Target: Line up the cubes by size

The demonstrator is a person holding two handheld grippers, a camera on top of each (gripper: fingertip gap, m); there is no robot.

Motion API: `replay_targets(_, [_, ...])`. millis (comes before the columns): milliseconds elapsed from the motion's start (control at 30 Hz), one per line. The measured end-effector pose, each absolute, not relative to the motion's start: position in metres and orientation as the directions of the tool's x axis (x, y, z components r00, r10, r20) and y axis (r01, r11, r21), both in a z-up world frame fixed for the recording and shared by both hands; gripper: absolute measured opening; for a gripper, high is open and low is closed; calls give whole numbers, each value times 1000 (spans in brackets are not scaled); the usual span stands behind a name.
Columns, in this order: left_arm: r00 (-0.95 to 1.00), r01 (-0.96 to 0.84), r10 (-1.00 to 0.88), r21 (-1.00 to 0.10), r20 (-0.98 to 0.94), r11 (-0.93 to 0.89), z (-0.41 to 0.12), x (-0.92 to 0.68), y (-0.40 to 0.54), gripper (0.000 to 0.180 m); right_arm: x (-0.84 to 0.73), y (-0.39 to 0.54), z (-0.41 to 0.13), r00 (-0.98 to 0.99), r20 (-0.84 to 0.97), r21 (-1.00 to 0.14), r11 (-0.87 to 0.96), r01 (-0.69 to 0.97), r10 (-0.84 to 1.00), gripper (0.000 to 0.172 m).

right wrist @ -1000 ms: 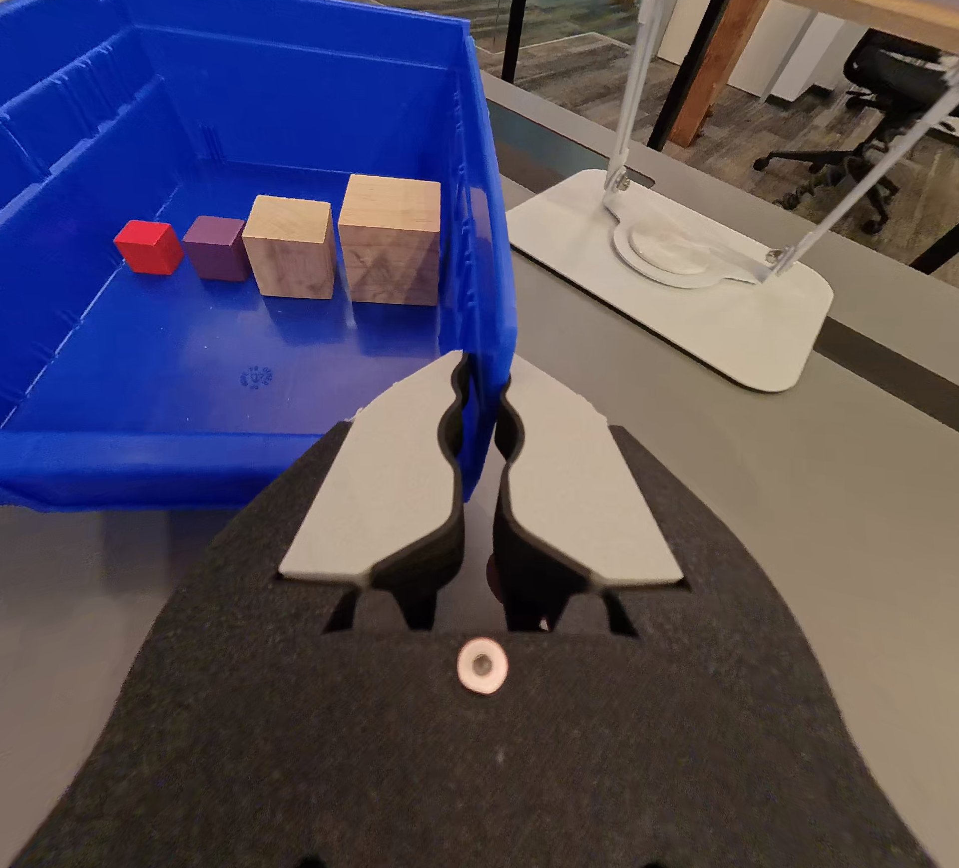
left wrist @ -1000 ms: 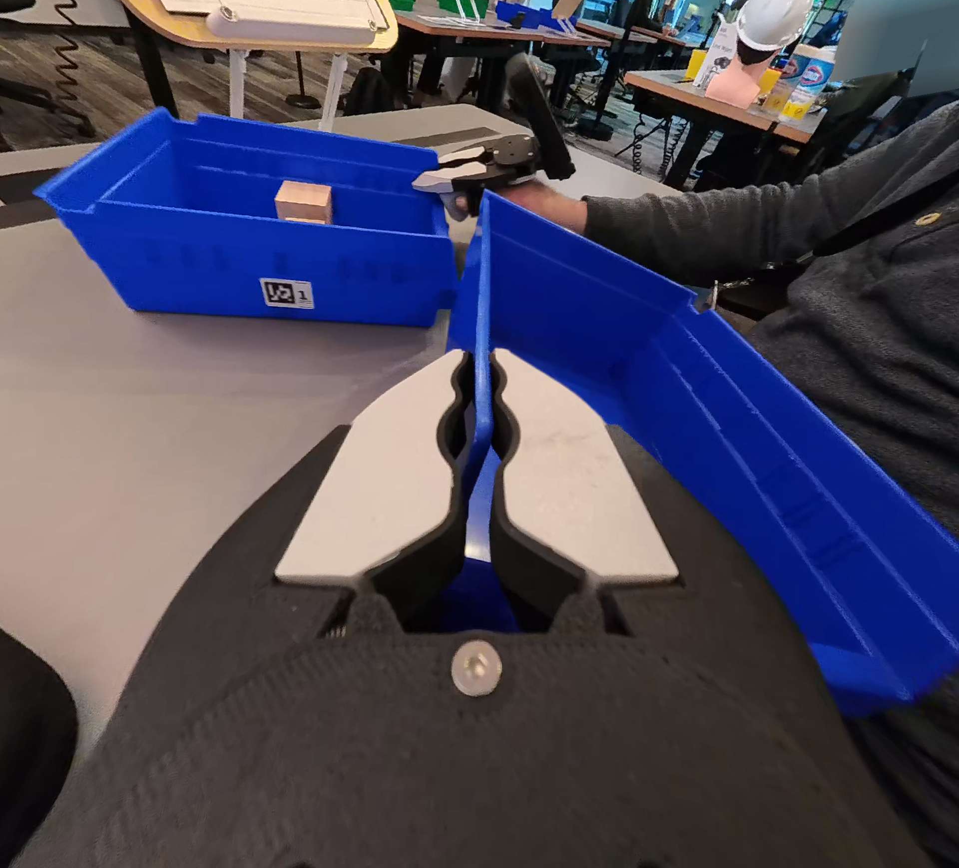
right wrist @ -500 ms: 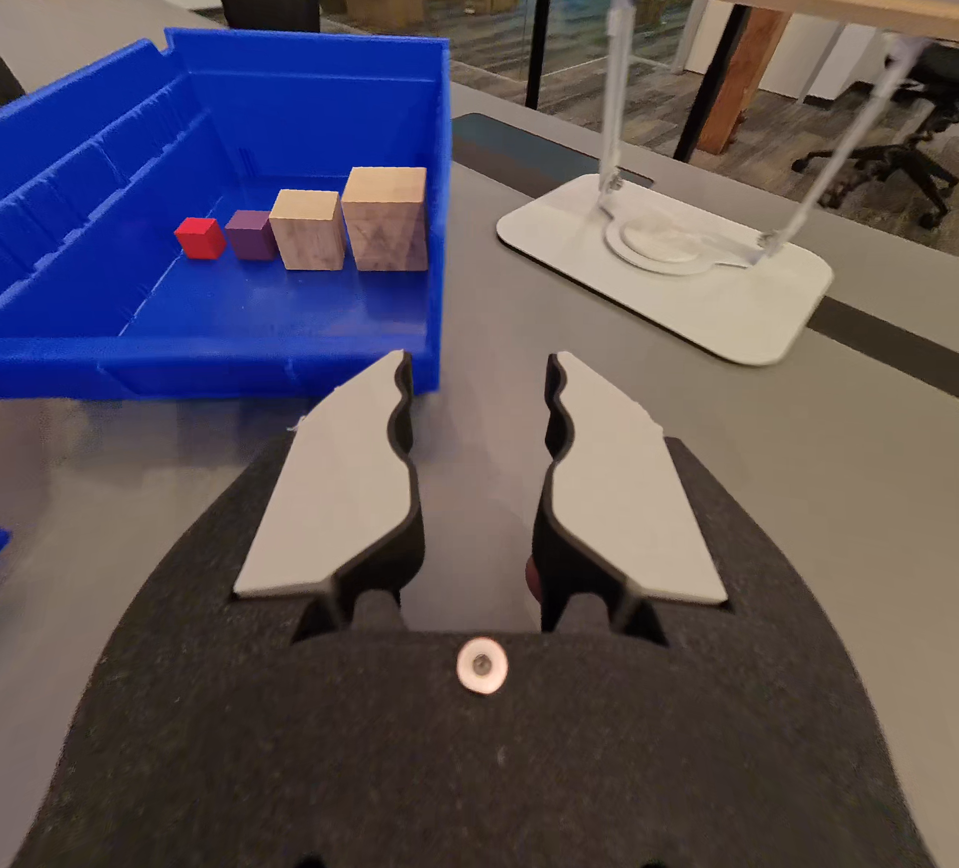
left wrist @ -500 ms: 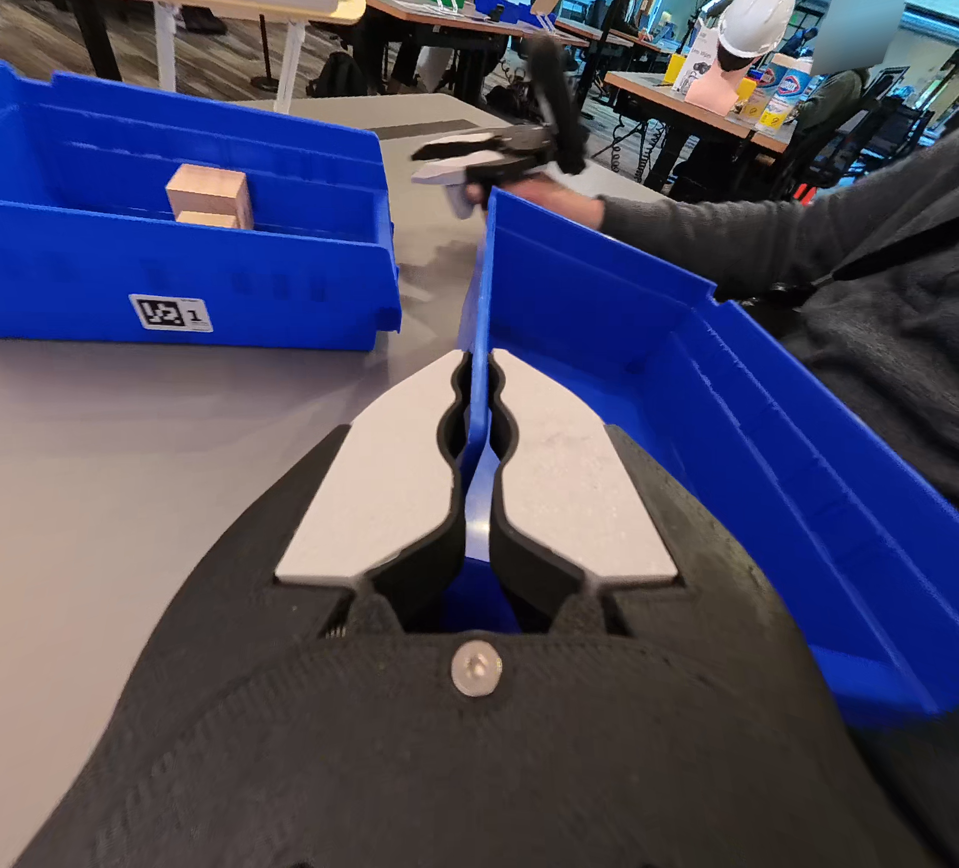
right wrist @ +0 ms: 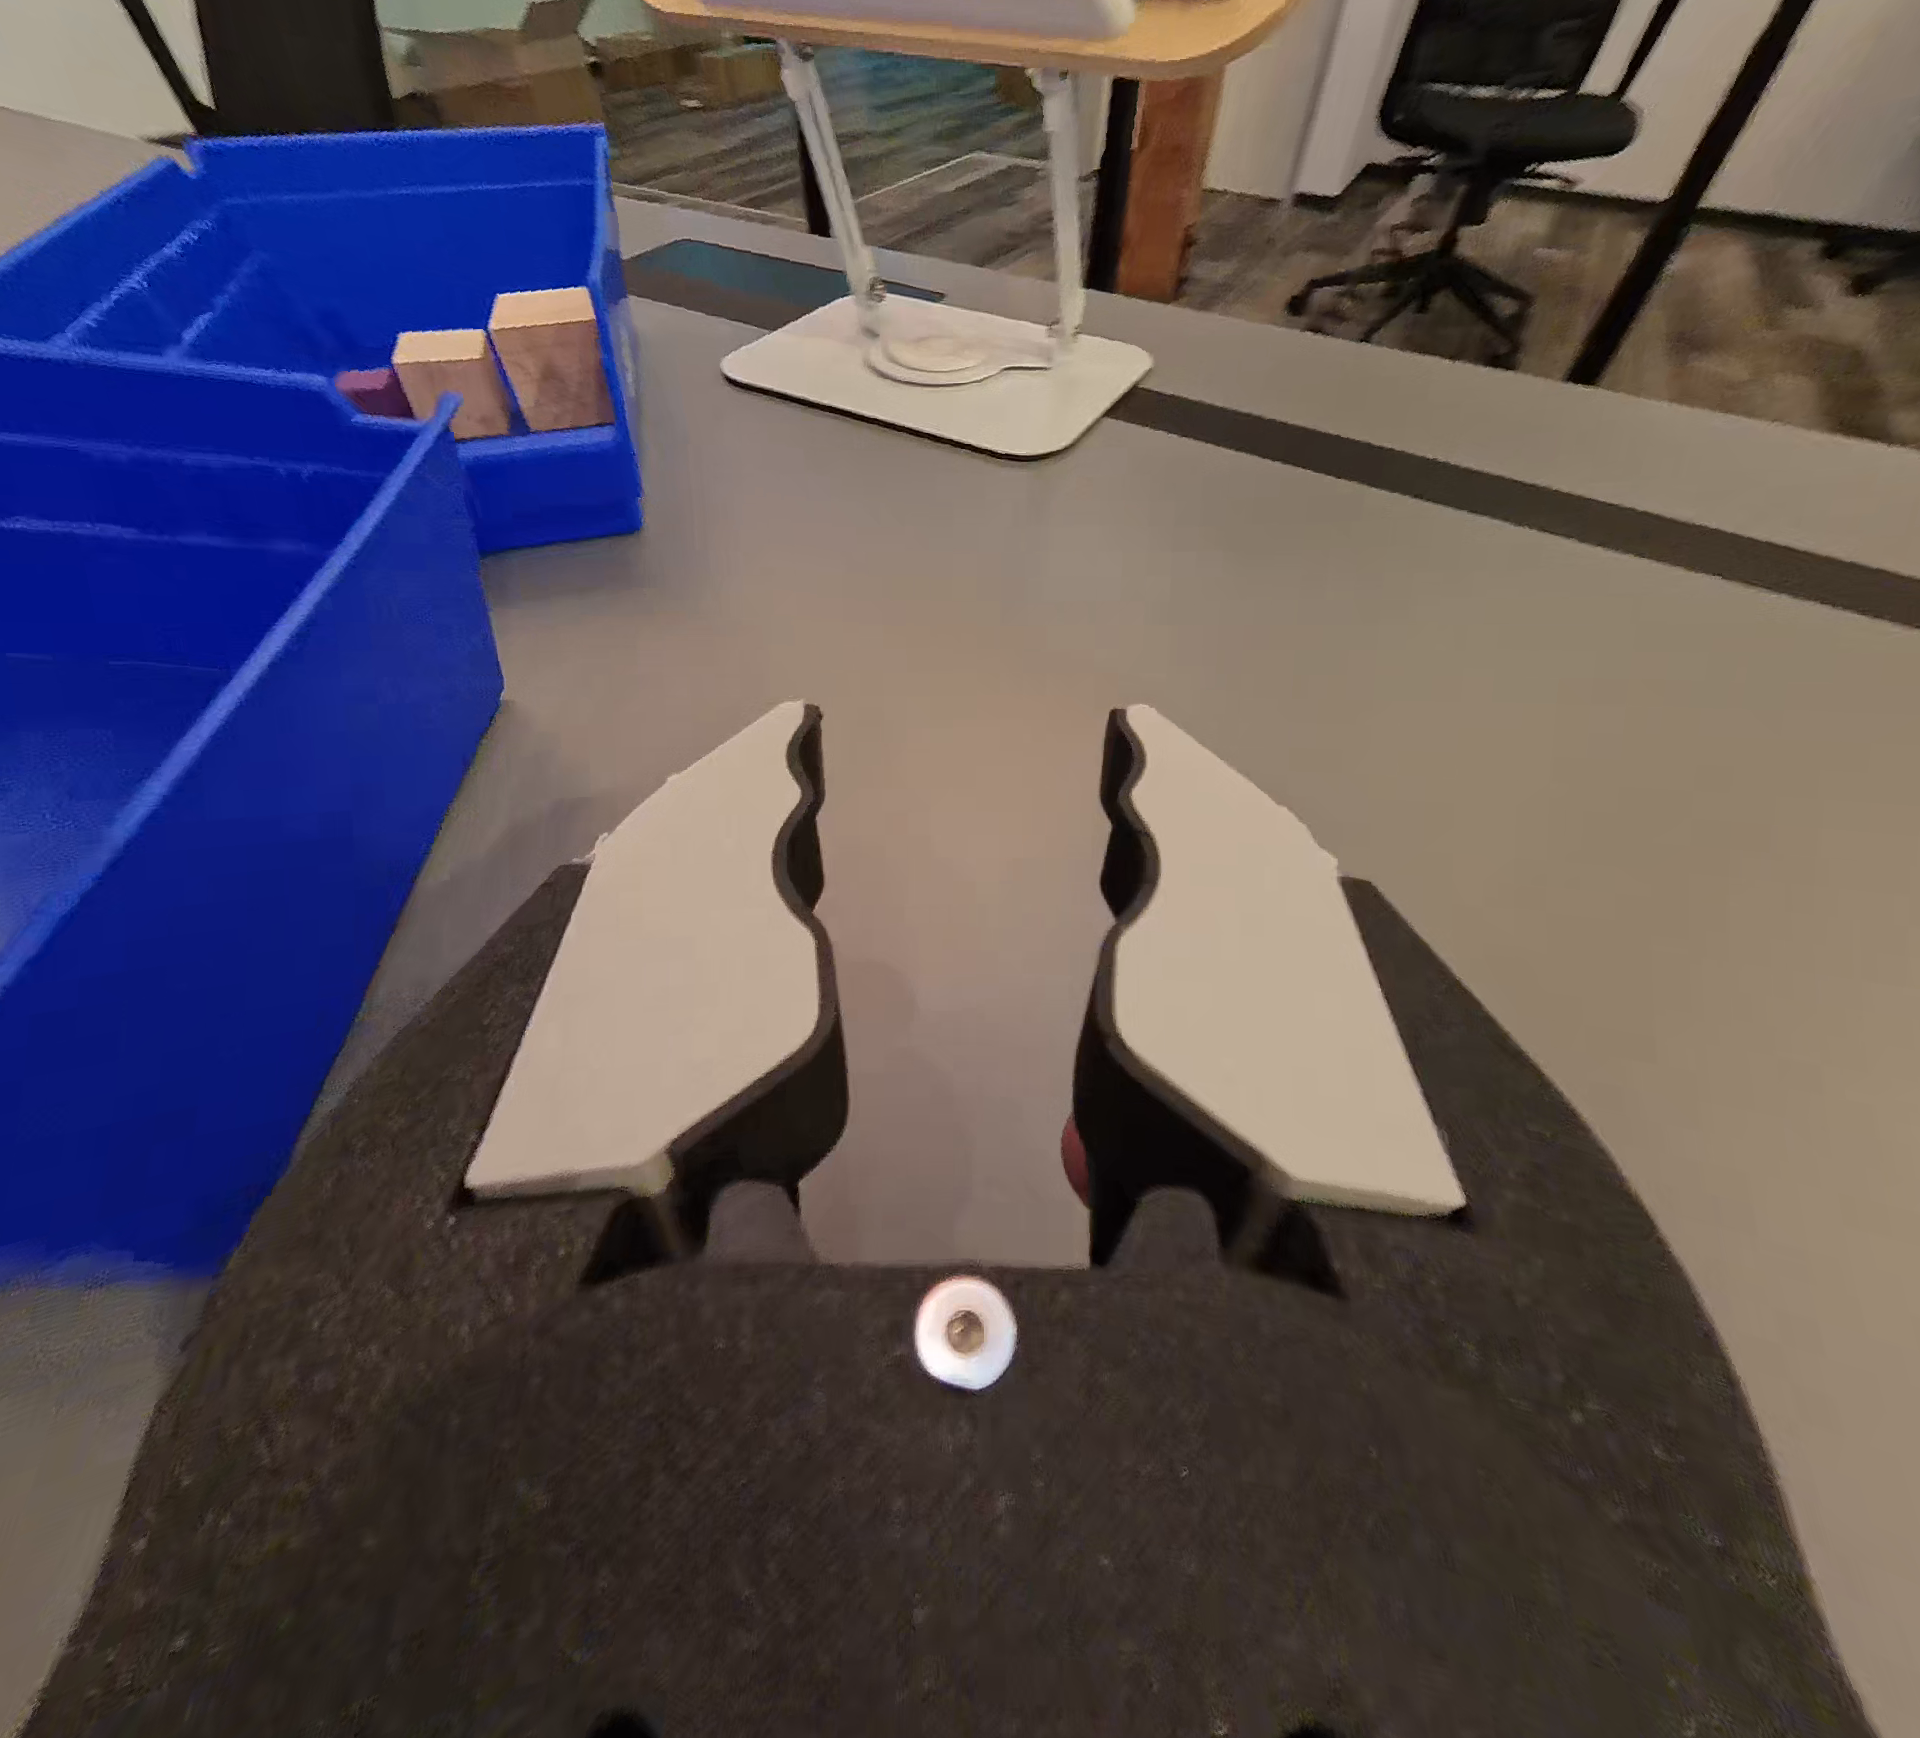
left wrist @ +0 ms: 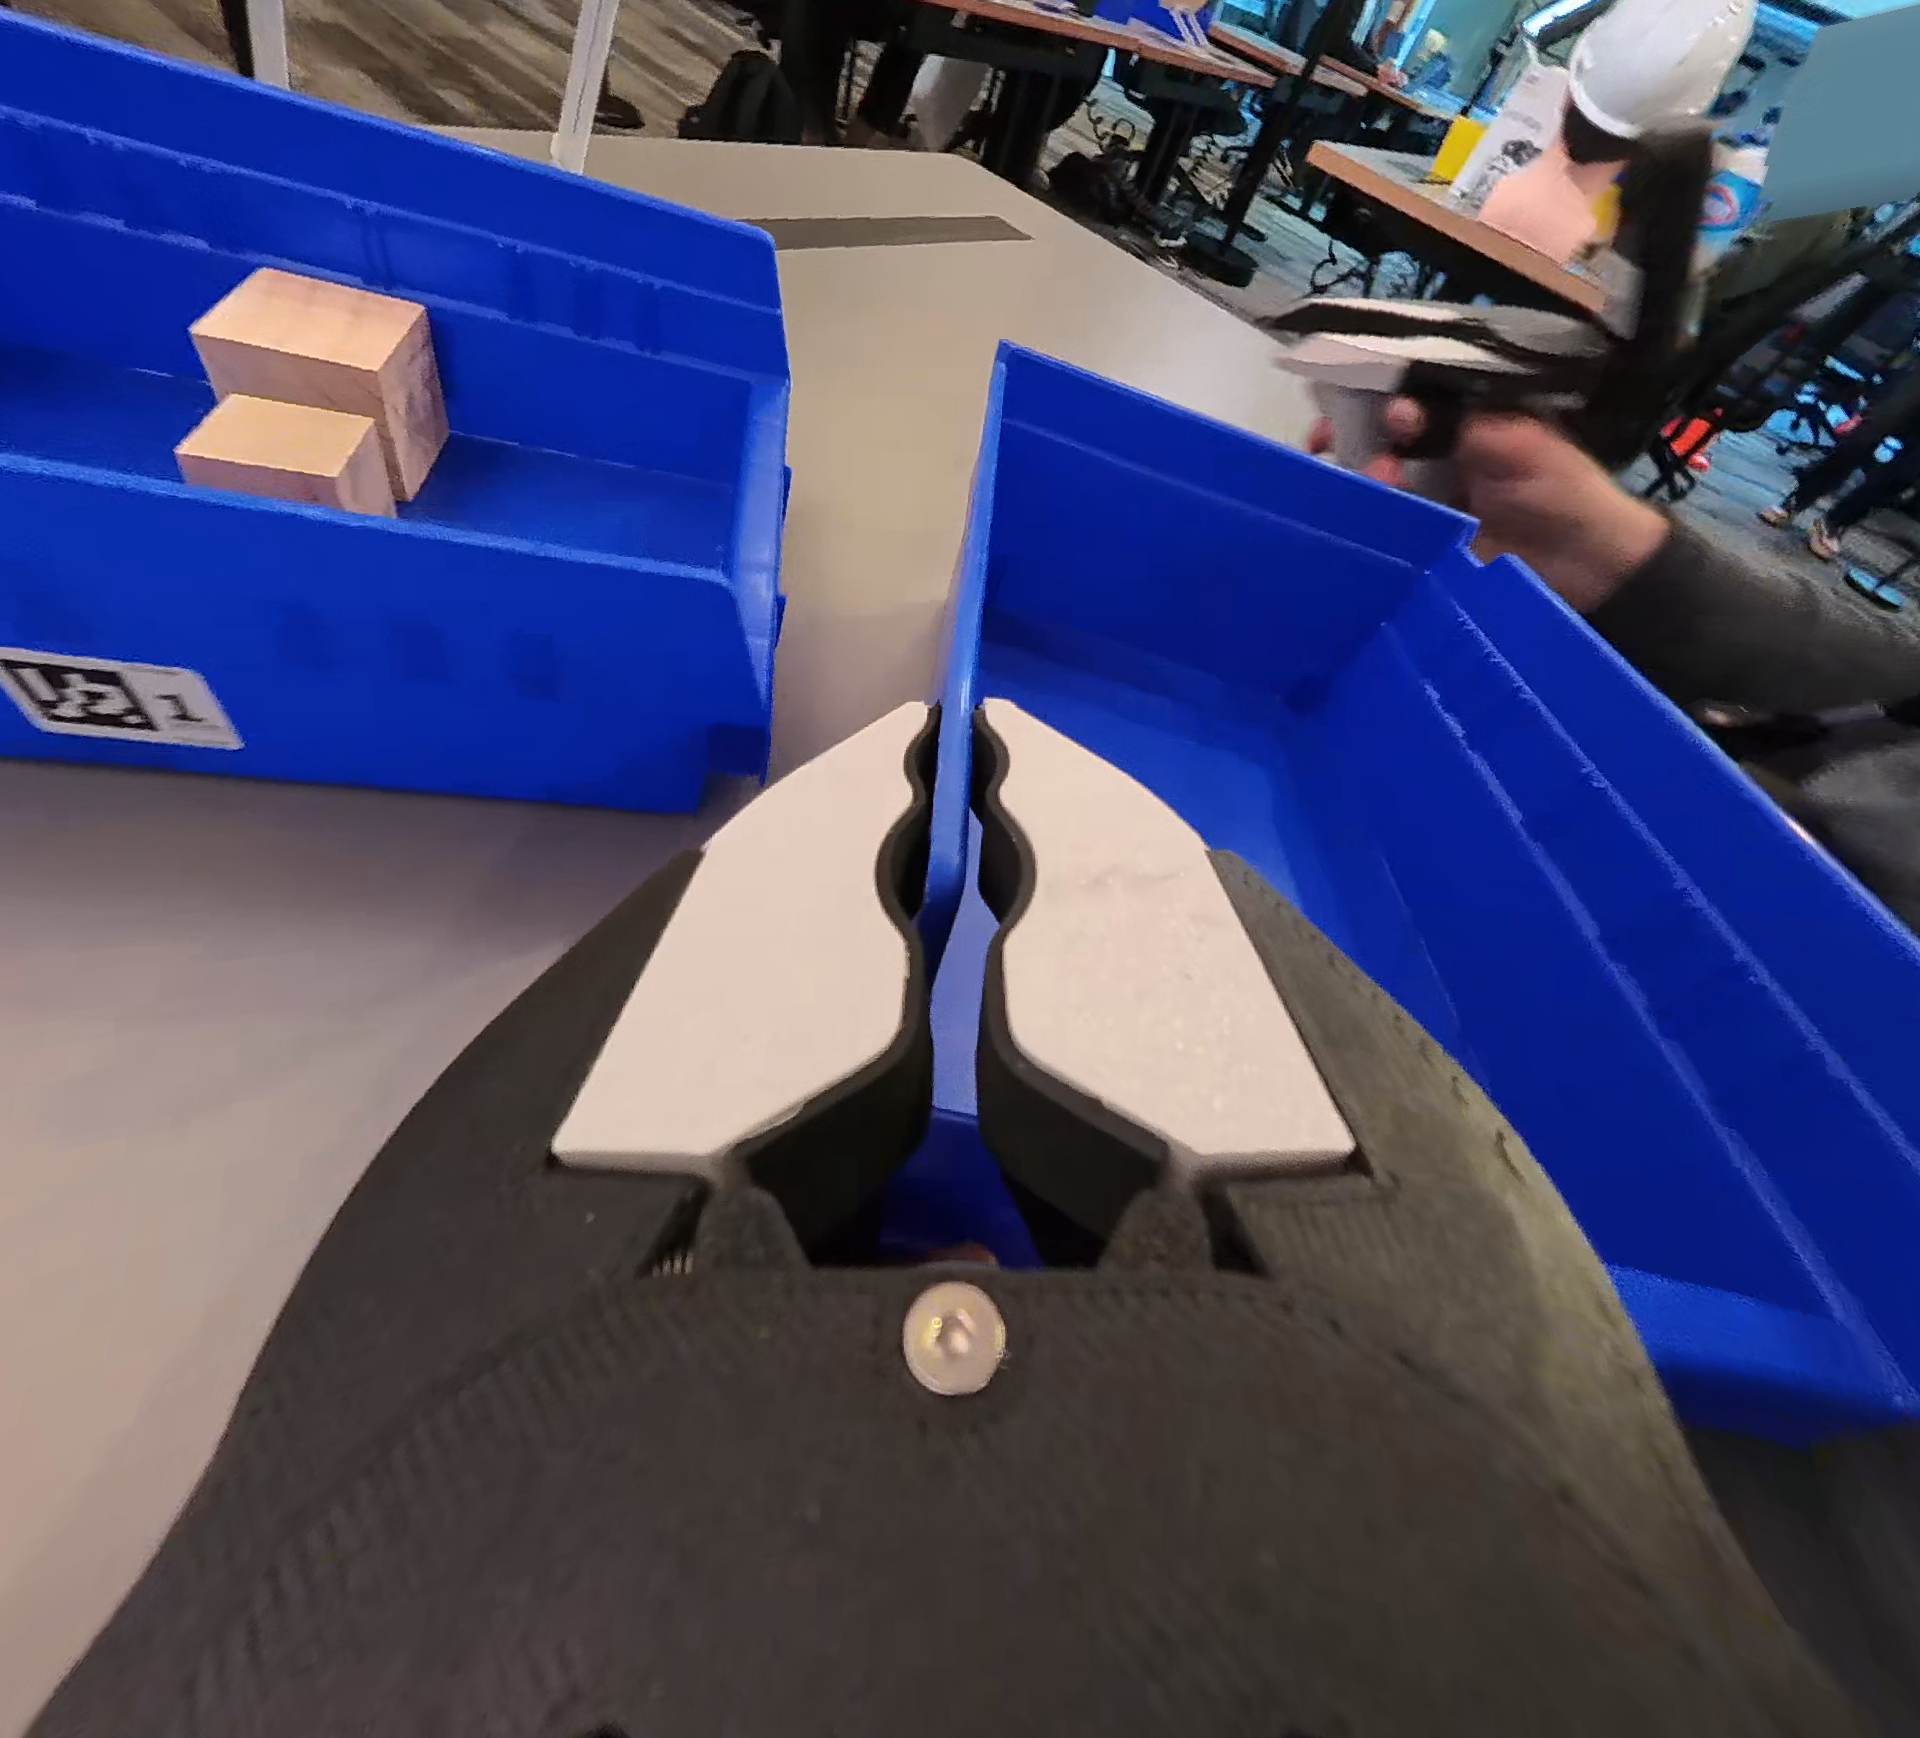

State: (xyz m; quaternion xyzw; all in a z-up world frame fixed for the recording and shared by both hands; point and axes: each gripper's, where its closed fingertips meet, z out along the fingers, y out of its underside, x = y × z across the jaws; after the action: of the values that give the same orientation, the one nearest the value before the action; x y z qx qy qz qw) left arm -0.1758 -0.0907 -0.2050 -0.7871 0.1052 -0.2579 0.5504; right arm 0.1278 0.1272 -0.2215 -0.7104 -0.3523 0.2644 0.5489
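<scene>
Left wrist view: your left gripper point(left wrist: 954, 732) is clamping the empty blue bin's wall point(left wrist: 961, 545); your right gripper point(right wrist: 964, 732) is hanging apart, bare, cubes point(right wrist: 499, 379) at ten o'clock.

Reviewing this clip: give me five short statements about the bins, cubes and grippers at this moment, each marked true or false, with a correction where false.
1. The left gripper is clamped on the wall of the empty blue bin. True.
2. The right gripper is holding a wooden cube. False: its fingers stand apart over the bare grey table, holding nothing.
3. The largest wooden cube sits nearest the end wall of the bin with cubes. True.
4. The purple cube lies on the table outside the bins. False: it sits in the bin, beside the smaller wooden cube.
5. The document stand stands inside a bin. False: it stands on the table.
</scene>
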Motion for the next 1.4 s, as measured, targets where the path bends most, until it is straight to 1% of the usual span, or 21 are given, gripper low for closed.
replay_targets(100, [854, 146, -421, -917, 307, -372, -212, -167, -77, 4, 145, 112, -208, 635, 75, -973, -84, 217, 769, 47])
replay_targets(167, [862, 163, -399, -916, 313, -367, -216, -161, -70, 4, 144, 93, -191, 612, 62, -988, -38, 150, 788, 38])
replay_targets(233, [862, 185, -383, -911, 330, -370, -219, -154, -63, 4, 138, 74, -184, 571, 134, -981, 26, 193, 810, 40])
replay_targets(267, [860, 199, -377, -907, 343, -372, -221, -151, -61, 4, 132, 62, -182, 522, 164, -975, 57, 214, 837, 42])
replay_targets(300, [865, 200, -368, -906, 342, -372, -224, -148, -58, 4, 121, 44, -179, 425, 156, -977, 75, 202, 892, 40])
replay_targets(367, [870, 204, -355, -906, 341, -370, -227, -141, -53, 4, 101, -1, -173, 164, 96, -984, 69, 165, 982, 39])
replay_targets(400, [868, 211, -352, -901, 351, -379, -230, -138, -51, 4, 93, -15, -176, 94, 101, -975, 80, 206, 990, 43])
replay_targets(500, [867, 228, -338, -895, 365, -383, -235, -130, -44, 4, 74, -56, -195, -123, 208, -914, 238, 328, 970, 45])
replay_targets(567, [862, 252, -329, -890, 385, -379, -235, -125, -41, 4, 63, -72, -204, -213, 242, -881, 306, 361, 947, 48])
replay_targets(633, [873, 257, -309, -894, 378, -367, -235, -125, -38, 4, 57, -87, -210, -288, 245, -868, 342, 360, 926, 44])
replay_targets(700, [872, 274, -297, -890, 390, -364, -235, -127, -37, 4, 55, -95, -211, -328, 234, -865, 351, 360, 915, 40])
replay_targets(800, [862, 290, -305, -887, 406, -359, -235, -126, -37, 5, 57, -101, -214, -373, 225, -857, 365, 364, 900, 38])
replay_targets(867, [858, 294, -308, -884, 412, -362, -235, -126, -36, 5, 61, -105, -222, -415, 221, -831, 393, 394, 883, 42])
replay_targets(1000, [850, 295, -320, -881, 418, -369, -235, -124, -35, 5, 61, -109, -220, -448, 242, -822, 427, 377, 861, 41])
replay_targets(1100, [842, 302, -327, -877, 429, -373, -235, -123, -35, 6, 58, -107, -212, -458, 277, -816, 458, 352, 845, 41])
replay_targets(1200, [839, 292, -339, -878, 425, -378, -234, -123, -37, 6, 55, -114, -193, -480, 276, -848, 446, 287, 833, 39])
replay_targets(1233, [833, 295, -345, -875, 432, -383, -234, -122, -37, 6, 53, -113, -193, -474, 286, -841, 455, 292, 833, 39])
replay_targets(1300, [820, 310, -353, -868, 451, -389, -234, -122, -38, 7, 49, -109, -207, -480, 314, -787, 508, 350, 819, 39])
replay_targets(1333, [817, 311, -357, -867, 453, -391, -234, -121, -38, 8, 47, -107, -211, -478, 335, -769, 529, 359, 812, 34])
replay_targets(1400, [818, 303, -360, -868, 448, -393, -234, -121, -38, 8, 45, -109, -213, -485, 324, -769, 524, 366, 813, 32])
